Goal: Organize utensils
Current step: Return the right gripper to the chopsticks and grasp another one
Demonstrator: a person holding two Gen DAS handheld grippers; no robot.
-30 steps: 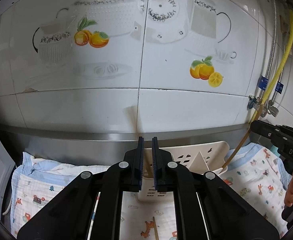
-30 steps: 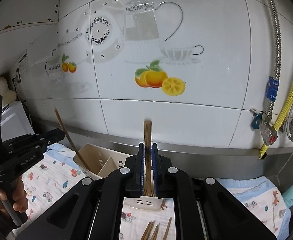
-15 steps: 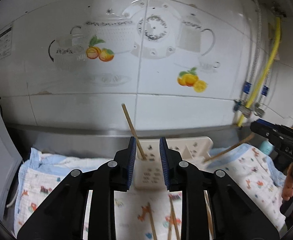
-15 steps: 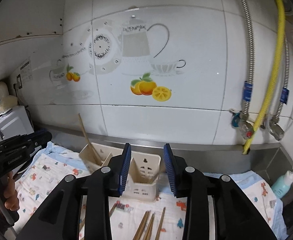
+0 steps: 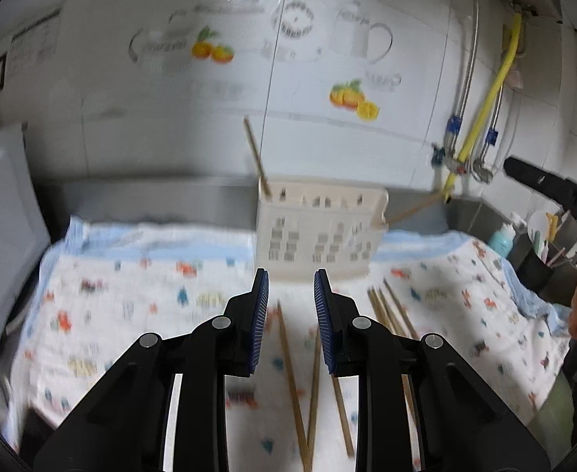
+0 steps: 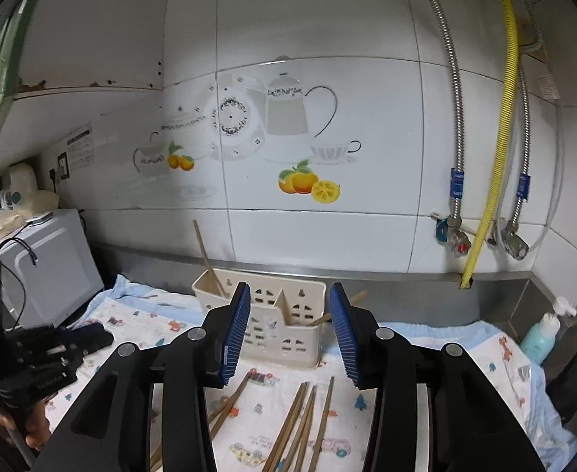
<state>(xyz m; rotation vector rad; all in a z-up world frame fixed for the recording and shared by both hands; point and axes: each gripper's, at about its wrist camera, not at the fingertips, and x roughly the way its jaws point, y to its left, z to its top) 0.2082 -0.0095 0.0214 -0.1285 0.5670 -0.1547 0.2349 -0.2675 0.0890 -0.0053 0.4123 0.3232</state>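
A cream plastic utensil holder (image 6: 272, 326) (image 5: 319, 228) stands on a patterned cloth against the tiled wall. One wooden chopstick (image 6: 207, 259) (image 5: 257, 157) leans in its left compartment, another (image 6: 335, 310) (image 5: 414, 208) sticks out of the right one. Several chopsticks (image 6: 300, 424) (image 5: 292, 381) lie loose on the cloth in front. My left gripper (image 5: 290, 310) is open and empty above the loose chopsticks. My right gripper (image 6: 286, 330) is open and empty in front of the holder.
A grey appliance (image 6: 48, 267) stands at the left. Metal hoses and a yellow pipe (image 6: 493, 157) run down the wall at the right. A teal soap bottle (image 6: 540, 334) and a dark cup of utensils (image 5: 540, 259) stand at the far right by a sink.
Both grippers opened, each leaving a chopstick in the holder, and pulled back and up from it. More of the cloth and loose chopsticks shows now.
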